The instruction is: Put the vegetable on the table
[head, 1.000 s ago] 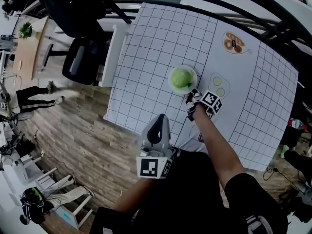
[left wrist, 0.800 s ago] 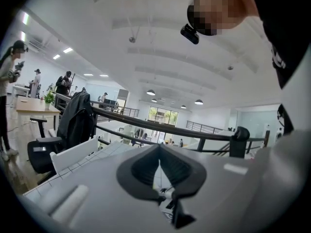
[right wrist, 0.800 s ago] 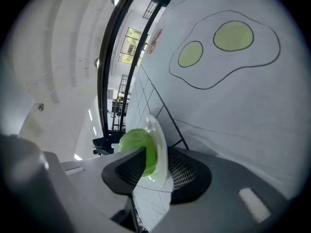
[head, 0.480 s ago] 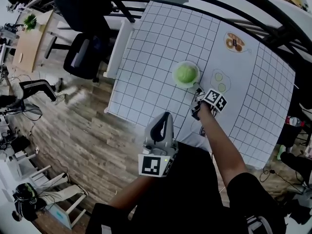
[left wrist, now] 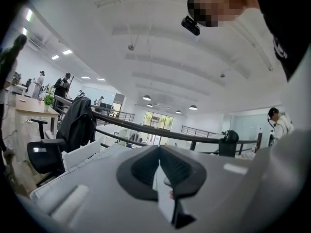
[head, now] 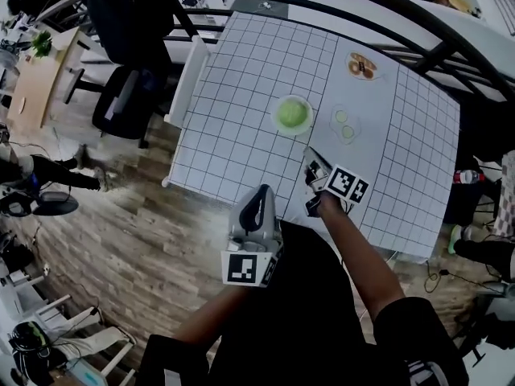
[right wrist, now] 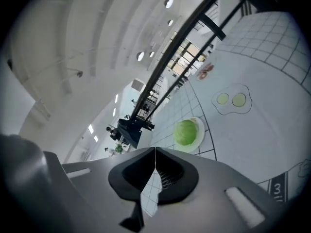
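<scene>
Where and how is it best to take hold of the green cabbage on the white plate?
Grip the green cabbage across its widest middle, coming down from above, opened wide. It is a round head on the white plate, whose rim probably hinders a low side approach.

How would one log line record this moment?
vegetable: on plate | right gripper: jaws closing, empty, clear of plate | left gripper: shut, empty
</scene>
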